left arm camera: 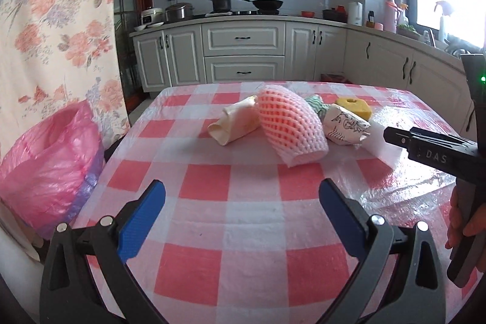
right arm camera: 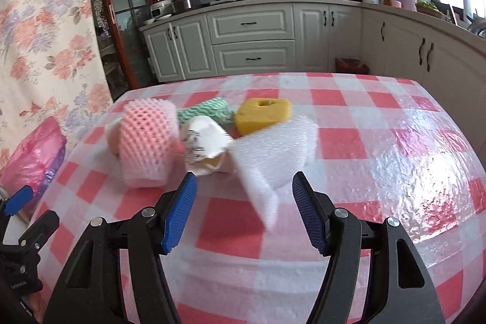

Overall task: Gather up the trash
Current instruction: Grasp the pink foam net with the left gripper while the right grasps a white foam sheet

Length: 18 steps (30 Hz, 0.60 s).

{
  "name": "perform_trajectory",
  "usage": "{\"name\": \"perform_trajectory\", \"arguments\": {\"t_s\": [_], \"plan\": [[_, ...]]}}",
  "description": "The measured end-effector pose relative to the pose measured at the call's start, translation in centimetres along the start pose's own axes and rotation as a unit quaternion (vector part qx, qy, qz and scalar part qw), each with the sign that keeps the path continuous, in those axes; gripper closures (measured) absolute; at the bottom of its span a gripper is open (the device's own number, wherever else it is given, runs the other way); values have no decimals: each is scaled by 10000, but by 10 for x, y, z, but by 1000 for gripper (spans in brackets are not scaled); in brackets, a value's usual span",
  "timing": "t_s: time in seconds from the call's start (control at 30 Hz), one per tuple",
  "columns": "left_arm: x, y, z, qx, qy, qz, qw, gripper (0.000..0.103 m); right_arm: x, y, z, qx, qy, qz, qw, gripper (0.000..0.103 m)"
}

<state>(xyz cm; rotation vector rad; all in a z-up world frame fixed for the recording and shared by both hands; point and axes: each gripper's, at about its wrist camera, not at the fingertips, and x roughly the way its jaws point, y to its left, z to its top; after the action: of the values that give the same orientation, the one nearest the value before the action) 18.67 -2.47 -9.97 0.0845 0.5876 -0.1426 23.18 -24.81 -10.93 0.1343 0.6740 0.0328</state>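
Observation:
A pile of trash lies on the red-and-white checked table (left arm camera: 231,233): a pink foam fruit net (left arm camera: 288,123) (right arm camera: 145,138), a crumpled beige paper cup (left arm camera: 234,123), a crushed printed paper cup (left arm camera: 346,123) (right arm camera: 203,141), a green-patterned cloth (right arm camera: 206,111), a yellow sponge (left arm camera: 354,107) (right arm camera: 262,114) and a white foam sheet (right arm camera: 273,163). My left gripper (left arm camera: 241,202) is open and empty, short of the fruit net. My right gripper (right arm camera: 244,193) is open, its fingers either side of the foam sheet's near corner, apart from it.
A bin lined with a pink bag (left arm camera: 45,166) (right arm camera: 33,160) stands off the table's left edge, beside a floral curtain (left arm camera: 54,29). Kitchen cabinets (left arm camera: 243,50) and a stove lie beyond the table. The right gripper's body (left arm camera: 431,151) shows at right in the left wrist view.

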Motion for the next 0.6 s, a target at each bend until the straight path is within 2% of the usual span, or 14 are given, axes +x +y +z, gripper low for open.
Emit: {"name": "perform_trajectory", "arguments": {"t_s": [0.13,0.4,0.6], "plan": [[17,-8,14,-30,-44,-66,10000,5,10,-8,2,26,48,-38,10000,40],[63,-15,38,-306,161,-177,9992,5,28,-13,4,37,337,-201,9992,40],[90,-26,48,-199,266,-215,9992,5,37,-18,2,16,541,-266,9982,42]]}}
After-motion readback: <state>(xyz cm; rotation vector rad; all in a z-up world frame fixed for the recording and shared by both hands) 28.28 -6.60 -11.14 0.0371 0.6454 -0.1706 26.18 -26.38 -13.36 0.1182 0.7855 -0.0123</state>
